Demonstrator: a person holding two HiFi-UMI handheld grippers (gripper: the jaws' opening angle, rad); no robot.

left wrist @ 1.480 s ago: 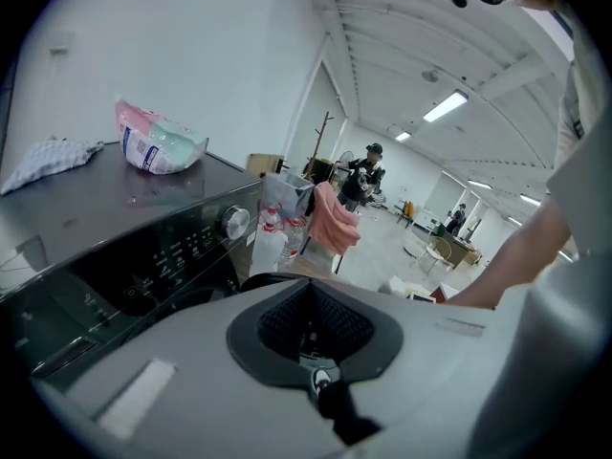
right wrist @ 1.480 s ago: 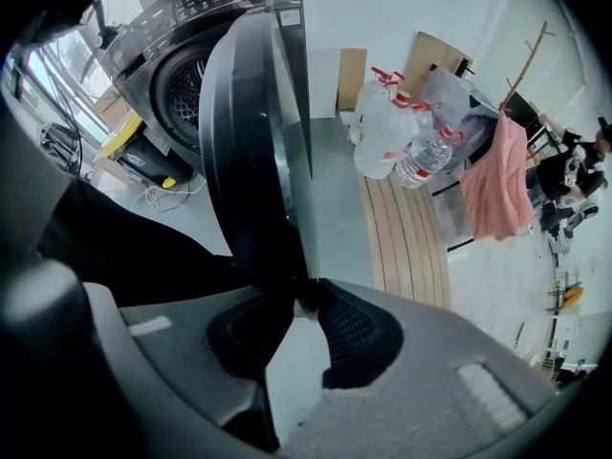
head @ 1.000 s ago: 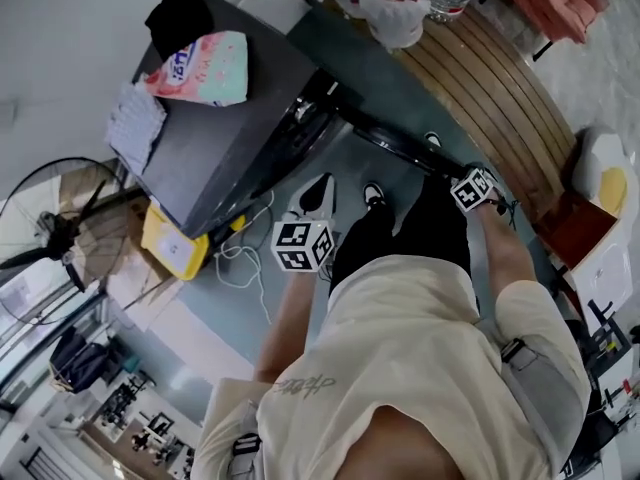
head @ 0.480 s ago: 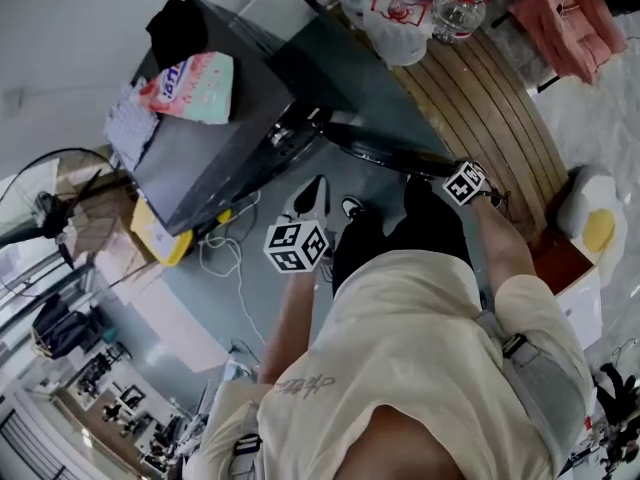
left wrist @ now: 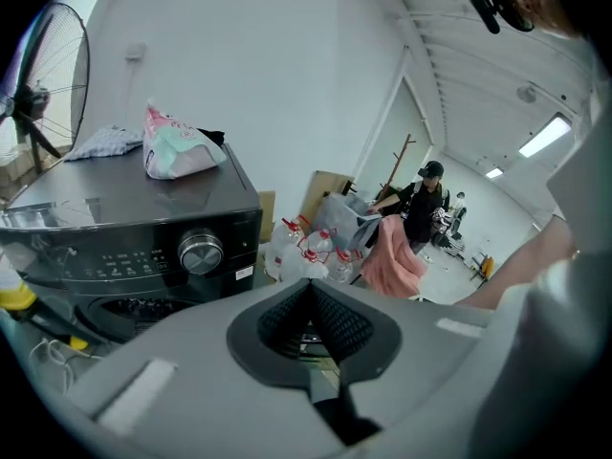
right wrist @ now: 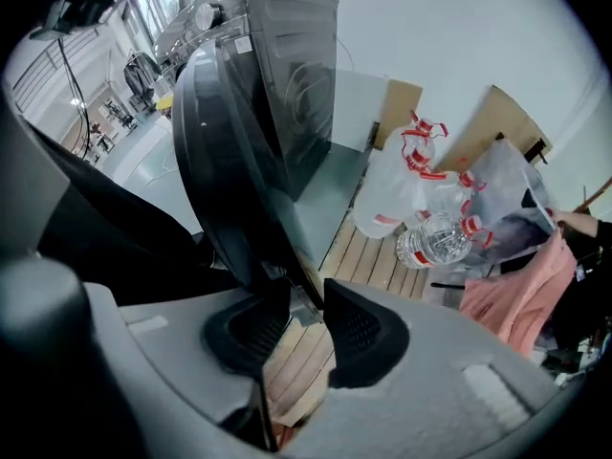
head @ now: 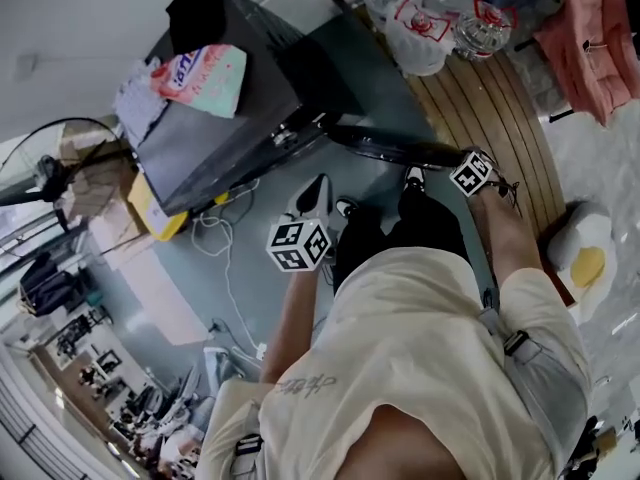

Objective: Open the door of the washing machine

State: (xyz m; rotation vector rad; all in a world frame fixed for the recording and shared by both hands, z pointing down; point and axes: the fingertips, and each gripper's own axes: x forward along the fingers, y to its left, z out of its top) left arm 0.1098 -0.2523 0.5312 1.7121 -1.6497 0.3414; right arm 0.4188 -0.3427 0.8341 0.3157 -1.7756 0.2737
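The dark grey washing machine (head: 220, 138) stands at upper left in the head view, and its round door (head: 390, 146) hangs swung out from the front. My right gripper (right wrist: 301, 304) is at the door's free edge (right wrist: 239, 161). Its jaws have just been opening. The rim runs down between them, close to the left pad (right wrist: 268, 318), with a gap to the right pad. My left gripper (left wrist: 311, 290) is shut on nothing, away from the door and pointed at the control panel and knob (left wrist: 201, 251).
A pink-and-green pack (head: 195, 76) and dark cloth (head: 195, 13) lie on the machine. Bagged water bottles (head: 430, 13) sit on a wooden slatted platform (head: 500, 108). A cable (head: 215, 238) and yellow box (head: 150, 208) lie left of the machine. A fan (head: 45, 173) stands far left.
The door has swung further out from the machine's front, with my right gripper staying at its free edge. The left gripper has shifted only slightly.
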